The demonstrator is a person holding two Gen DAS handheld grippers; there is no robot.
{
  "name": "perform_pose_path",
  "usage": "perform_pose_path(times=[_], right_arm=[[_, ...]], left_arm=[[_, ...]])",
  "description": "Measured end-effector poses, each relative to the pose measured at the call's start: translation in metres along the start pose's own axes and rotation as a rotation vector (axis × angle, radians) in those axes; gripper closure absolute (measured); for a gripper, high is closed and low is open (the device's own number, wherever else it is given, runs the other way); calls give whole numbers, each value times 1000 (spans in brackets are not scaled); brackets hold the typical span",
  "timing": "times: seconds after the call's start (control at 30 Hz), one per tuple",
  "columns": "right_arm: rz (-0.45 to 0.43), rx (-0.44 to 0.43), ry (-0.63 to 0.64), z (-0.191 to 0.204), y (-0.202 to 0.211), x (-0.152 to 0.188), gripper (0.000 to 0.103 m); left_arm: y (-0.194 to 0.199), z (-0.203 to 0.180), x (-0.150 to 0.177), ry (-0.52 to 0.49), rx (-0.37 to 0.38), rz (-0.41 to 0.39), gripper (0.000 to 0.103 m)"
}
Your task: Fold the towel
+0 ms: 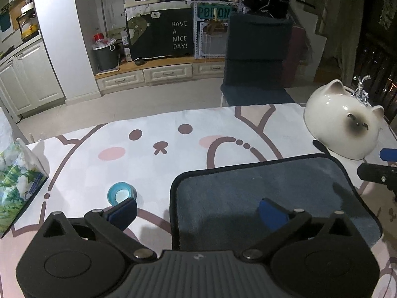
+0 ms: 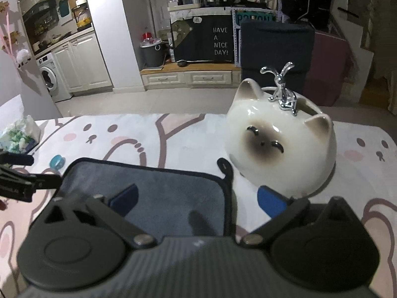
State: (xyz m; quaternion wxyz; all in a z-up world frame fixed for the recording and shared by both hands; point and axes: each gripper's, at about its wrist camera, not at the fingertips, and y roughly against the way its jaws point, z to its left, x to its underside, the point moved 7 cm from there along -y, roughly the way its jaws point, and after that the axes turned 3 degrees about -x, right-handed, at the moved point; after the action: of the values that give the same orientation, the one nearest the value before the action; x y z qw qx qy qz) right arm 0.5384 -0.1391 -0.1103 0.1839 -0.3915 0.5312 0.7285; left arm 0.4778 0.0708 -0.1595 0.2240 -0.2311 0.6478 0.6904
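A dark blue-grey towel point(image 1: 260, 193) with black edging lies flat on the table; it also shows in the right wrist view point(image 2: 158, 193). My left gripper point(image 1: 198, 216) is open above the towel's left edge, one pad over the cloth, one over the towel. My right gripper point(image 2: 196, 203) is open above the towel's right edge, straddling it, and holds nothing. The right gripper's fingers point(image 1: 377, 171) show at the right of the left view. The left gripper's fingers point(image 2: 22, 178) show at the left of the right view.
The table point(image 1: 173, 134) has a white cloth with pink animal faces. A ceramic cat bowl point(image 2: 282, 146) with a silver rabbit figure point(image 2: 285, 92) stands just right of the towel. A small blue cup point(image 1: 120, 193) and a tissue pack point(image 1: 17, 183) sit left. A dark chair point(image 1: 255, 57) stands behind.
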Motion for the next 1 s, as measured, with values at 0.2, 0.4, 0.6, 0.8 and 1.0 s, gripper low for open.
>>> perform_pose_path(times=[0.2,0.4,0.6,0.8,1.0], right_arm=[[-14,-1,8,9,19,0,0],[-25,-7,-1,12,42,3,0],[-46,-8,5,19,69,10,0],[-65,-9,10,27,96,17,0],[-86,-10,4,32,119,25,0]], left_arm=[[20,-3,1,16,4,-17,0],[40,-8,4,23,4,-32,0],[65,-10,9,32,9,-51,0],[89,-11,16,38,7,-70,0],[111,-13,25,45,10,-87,0]])
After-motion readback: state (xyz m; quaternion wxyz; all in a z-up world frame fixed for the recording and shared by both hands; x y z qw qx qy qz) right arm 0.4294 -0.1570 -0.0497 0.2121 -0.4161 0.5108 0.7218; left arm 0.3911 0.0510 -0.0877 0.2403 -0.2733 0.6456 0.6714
